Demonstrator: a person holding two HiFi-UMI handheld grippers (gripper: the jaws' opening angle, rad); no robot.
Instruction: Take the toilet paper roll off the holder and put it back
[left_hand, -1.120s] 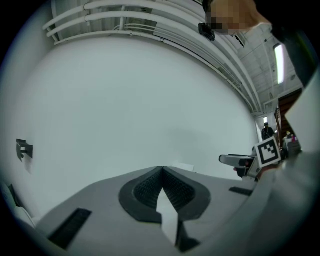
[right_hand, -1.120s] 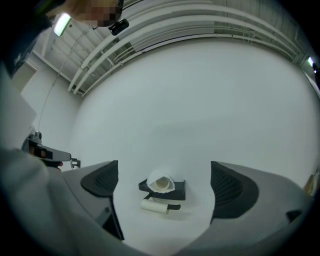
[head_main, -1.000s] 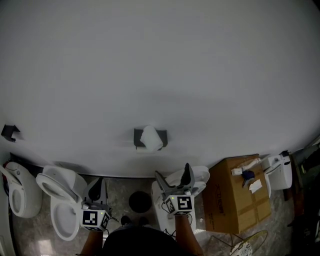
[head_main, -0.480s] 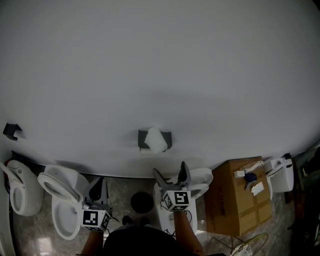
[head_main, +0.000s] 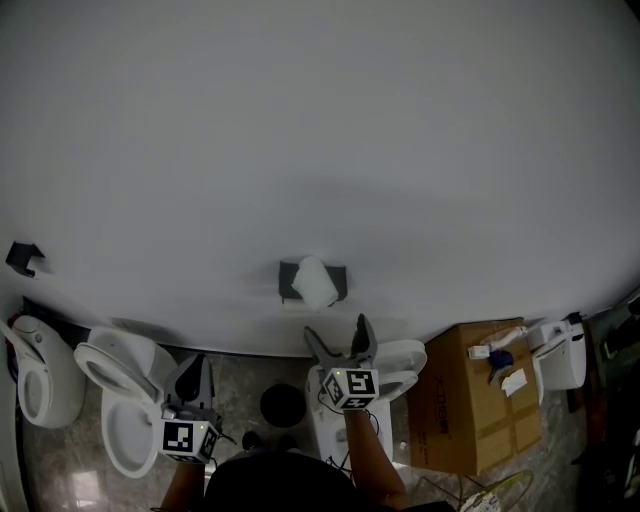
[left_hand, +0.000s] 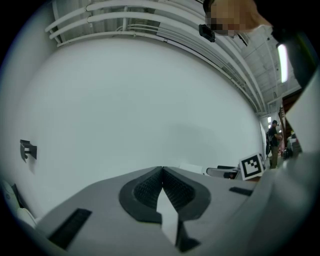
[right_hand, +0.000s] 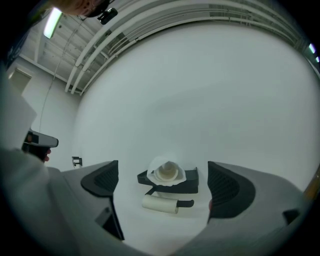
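A black wall holder (head_main: 337, 276) (right_hand: 187, 181) carries a white toilet paper roll (head_main: 313, 283) (right_hand: 167, 172) standing end-on on its shelf. A second, thinner roll (right_hand: 159, 204) hangs on the bar beneath the shelf. My right gripper (head_main: 337, 334) (right_hand: 165, 186) is open, a short way in front of and below the holder, with both rolls framed between its fingers and nothing held. My left gripper (head_main: 196, 375) (left_hand: 162, 186) is shut and empty, low at the left, pointing at bare wall.
Toilets (head_main: 118, 392) (head_main: 34, 386) stand at the lower left and another white toilet (head_main: 398, 362) lies under my right gripper. A cardboard box (head_main: 478, 400) sits at the right, a black round object (head_main: 283, 404) on the floor. A small black bracket (head_main: 21, 258) (left_hand: 28, 149) is fixed at the left.
My right gripper has risen and moved closer to the holder, still open. The left gripper has stayed low and shut.
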